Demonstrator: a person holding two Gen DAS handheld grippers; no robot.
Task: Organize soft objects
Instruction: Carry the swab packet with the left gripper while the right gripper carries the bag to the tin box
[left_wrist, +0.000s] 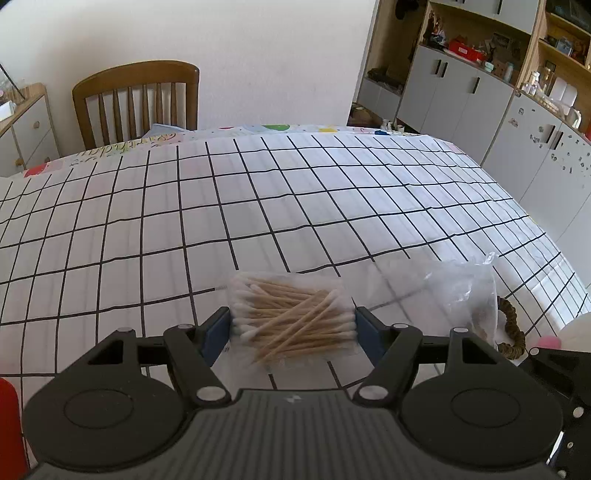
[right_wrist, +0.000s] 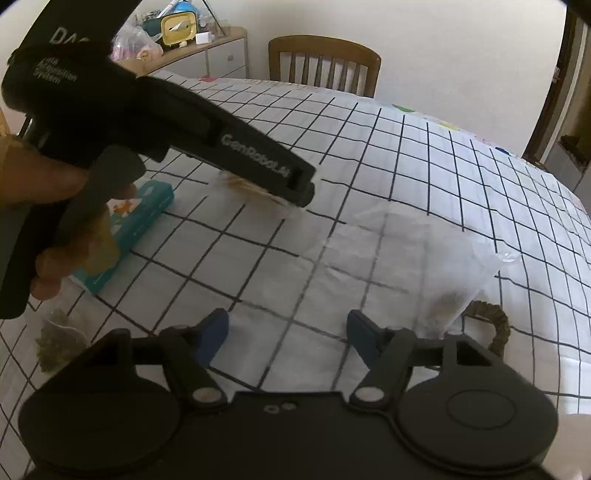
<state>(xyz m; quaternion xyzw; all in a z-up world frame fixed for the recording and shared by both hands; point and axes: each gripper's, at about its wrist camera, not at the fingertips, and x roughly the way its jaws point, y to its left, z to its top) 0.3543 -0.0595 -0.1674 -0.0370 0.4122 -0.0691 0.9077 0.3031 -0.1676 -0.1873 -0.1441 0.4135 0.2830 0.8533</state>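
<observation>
At six o'clock on the checked tablecloth (left_wrist: 258, 206), the left gripper (left_wrist: 293, 325) clamps the cotton-swab packet (left_wrist: 291, 321) for bagging, while the right gripper (right_wrist: 288, 332) hangs open and empty near the clear bag (right_wrist: 417, 258) at three o'clock.

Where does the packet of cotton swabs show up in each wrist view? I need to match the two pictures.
Left wrist view: the packet of cotton swabs sits low in the centre, between the left gripper fingers, pressed at both ends.
Right wrist view: upper middle-left, mostly hidden under the tip of the left gripper; only a tan edge of the packet shows.
Shared landmark: the clear plastic bag lying to the right of the packet.
</observation>
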